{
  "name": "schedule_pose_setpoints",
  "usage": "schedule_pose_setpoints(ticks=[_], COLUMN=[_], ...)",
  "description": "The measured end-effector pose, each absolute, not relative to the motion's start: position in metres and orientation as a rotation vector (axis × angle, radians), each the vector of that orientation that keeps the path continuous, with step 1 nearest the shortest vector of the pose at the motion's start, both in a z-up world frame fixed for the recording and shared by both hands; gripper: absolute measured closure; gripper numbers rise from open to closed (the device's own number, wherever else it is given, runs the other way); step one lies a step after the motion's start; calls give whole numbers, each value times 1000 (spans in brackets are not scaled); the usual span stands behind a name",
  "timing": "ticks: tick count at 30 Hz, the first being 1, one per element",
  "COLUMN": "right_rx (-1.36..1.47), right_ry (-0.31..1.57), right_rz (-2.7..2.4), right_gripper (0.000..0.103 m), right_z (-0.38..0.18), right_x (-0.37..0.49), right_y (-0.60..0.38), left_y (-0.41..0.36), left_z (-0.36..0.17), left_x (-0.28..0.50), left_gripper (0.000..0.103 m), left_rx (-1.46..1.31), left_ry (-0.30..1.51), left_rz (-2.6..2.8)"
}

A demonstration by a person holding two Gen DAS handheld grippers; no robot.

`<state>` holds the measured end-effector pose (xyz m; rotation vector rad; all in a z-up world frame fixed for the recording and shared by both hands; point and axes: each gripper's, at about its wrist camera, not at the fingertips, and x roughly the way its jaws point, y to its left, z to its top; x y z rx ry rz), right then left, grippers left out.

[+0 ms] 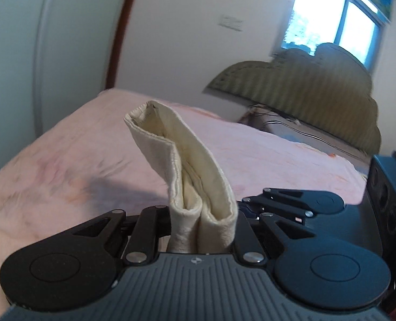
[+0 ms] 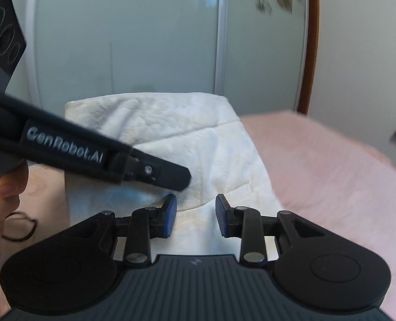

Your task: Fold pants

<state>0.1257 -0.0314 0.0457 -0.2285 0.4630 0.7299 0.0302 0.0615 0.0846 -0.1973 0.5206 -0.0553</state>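
The cream-white pants (image 2: 176, 139) hang lifted above the pink bed. My left gripper (image 1: 202, 230) is shut on a bunched fold of the pants (image 1: 181, 165), which stands up from between its fingers. In the right wrist view the left gripper (image 2: 171, 178) reaches in from the left and pinches the cloth. My right gripper (image 2: 195, 214) is open, its blue pads (image 2: 171, 214) set on either side of the cloth's lower edge, not closed on it.
The pink bedspread (image 1: 64, 165) covers the bed (image 2: 331, 165). A padded headboard (image 1: 304, 93) and a window (image 1: 331, 18) are at the far right. Frosted wardrobe doors (image 2: 144, 40) stand behind the bed. A person's hand (image 2: 0, 195) holds the left gripper.
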Motion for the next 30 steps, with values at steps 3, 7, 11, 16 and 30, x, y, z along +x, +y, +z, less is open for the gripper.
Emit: schedule_pose_setpoints(ticks=[3, 7, 11, 16, 30], right_rx=[-175, -85, -54, -30, -55], right_ry=[427, 405, 408, 450, 534], right_rz=[727, 680, 608, 509, 393], right_gripper=[71, 69, 68, 68, 68], right_z=[60, 67, 60, 53, 24], right_x=[111, 91, 77, 39, 6], right_y=[-81, -152, -208, -268, -321], left_y=[17, -41, -103, -166, -249], left_z=[92, 95, 82, 56, 8], left_x=[27, 27, 32, 29, 28], left_gripper=[89, 88, 85, 83, 81], left_rx=[-135, -79, -26, 43, 79], left_ry=[498, 486, 511, 527, 615], left_rz=[-131, -240, -339, -407, -492])
